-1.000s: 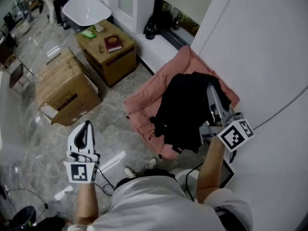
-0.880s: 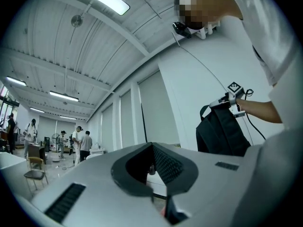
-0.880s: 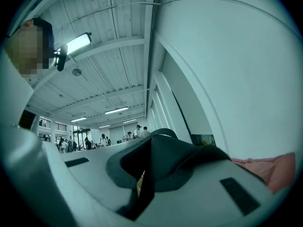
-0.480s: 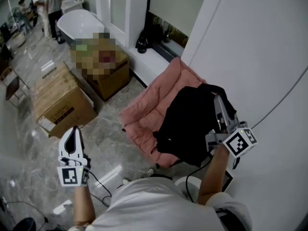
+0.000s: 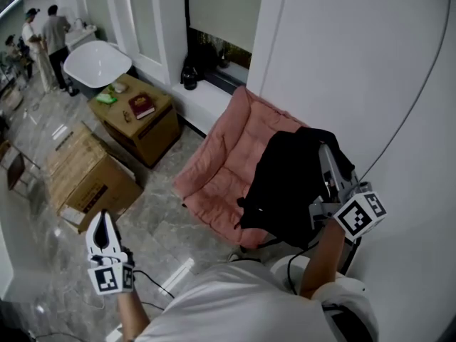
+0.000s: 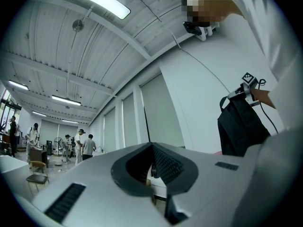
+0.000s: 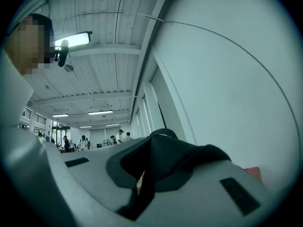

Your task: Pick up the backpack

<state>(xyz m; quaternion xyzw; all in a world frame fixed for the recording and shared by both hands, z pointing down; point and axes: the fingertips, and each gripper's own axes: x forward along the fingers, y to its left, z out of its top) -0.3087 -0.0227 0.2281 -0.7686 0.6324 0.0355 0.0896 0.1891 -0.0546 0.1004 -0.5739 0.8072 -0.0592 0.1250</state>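
The black backpack (image 5: 288, 184) hangs in the air by the white wall, above the right edge of a pink cushioned chair (image 5: 217, 166). My right gripper (image 5: 326, 152) is shut on its top; in the right gripper view black fabric of the backpack (image 7: 163, 162) fills the space between the jaws. In the left gripper view the backpack (image 6: 241, 126) dangles at the right, below the right gripper's marker cube. My left gripper (image 5: 102, 223) is low at the left over the marble floor, far from the bag. Its jaws meet with nothing in them (image 6: 151, 167).
A wooden cabinet (image 5: 146, 123) with a red book stands left of the chair, and a cardboard box (image 5: 89, 177) lies in front of it. A white tub (image 5: 96, 63) and people (image 5: 44, 34) are at the far left. The white wall (image 5: 370, 84) is close on the right.
The right gripper has carried the backpack up off the pink chair and rightward toward the wall. The left gripper has slid lower and left in the head view, still with nothing in it.
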